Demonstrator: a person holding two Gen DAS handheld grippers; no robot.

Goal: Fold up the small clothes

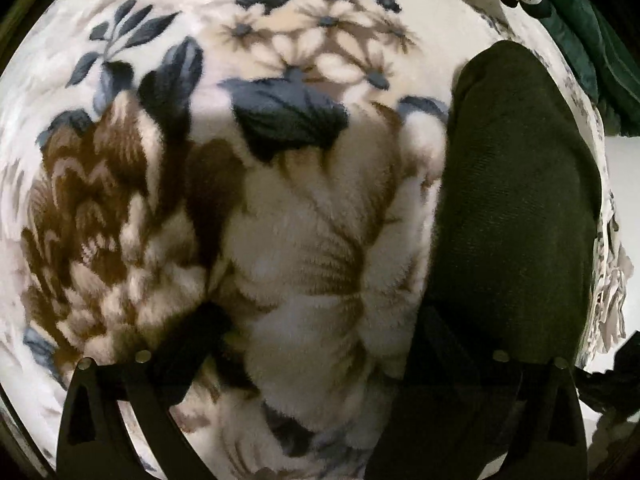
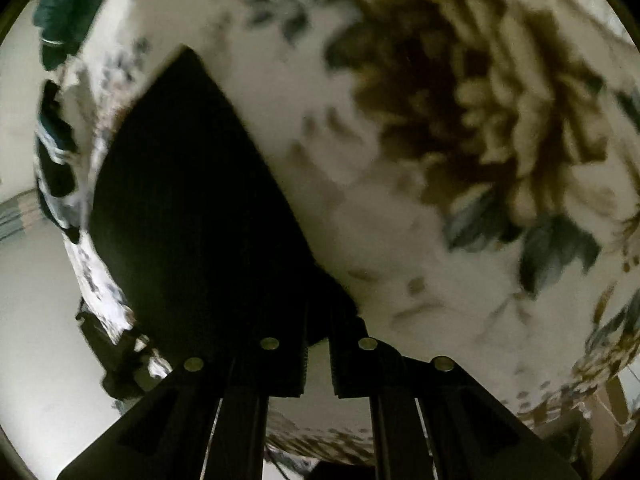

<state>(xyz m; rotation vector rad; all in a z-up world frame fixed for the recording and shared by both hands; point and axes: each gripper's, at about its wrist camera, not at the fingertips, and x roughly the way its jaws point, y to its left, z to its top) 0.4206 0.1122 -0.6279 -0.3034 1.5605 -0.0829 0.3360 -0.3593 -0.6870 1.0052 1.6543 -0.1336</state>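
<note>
A small dark olive-black garment (image 1: 516,200) lies flat on a fluffy floral blanket (image 1: 280,220), at the right of the left wrist view. My left gripper (image 1: 320,332) is open, its left finger over the blanket and its right finger over the garment's near end. In the right wrist view the same dark garment (image 2: 188,200) fills the left centre. My right gripper (image 2: 318,320) has its jaws nearly together at the garment's near right corner; the cloth's edge seems pinched between them.
The blanket (image 2: 440,220) has brown flowers and blue-grey leaves and covers the whole surface. Its fringed edge (image 1: 608,280) drops off at the right. Dark green cloth (image 1: 580,40) lies beyond the edge. A pale floor (image 2: 40,300) shows at the left.
</note>
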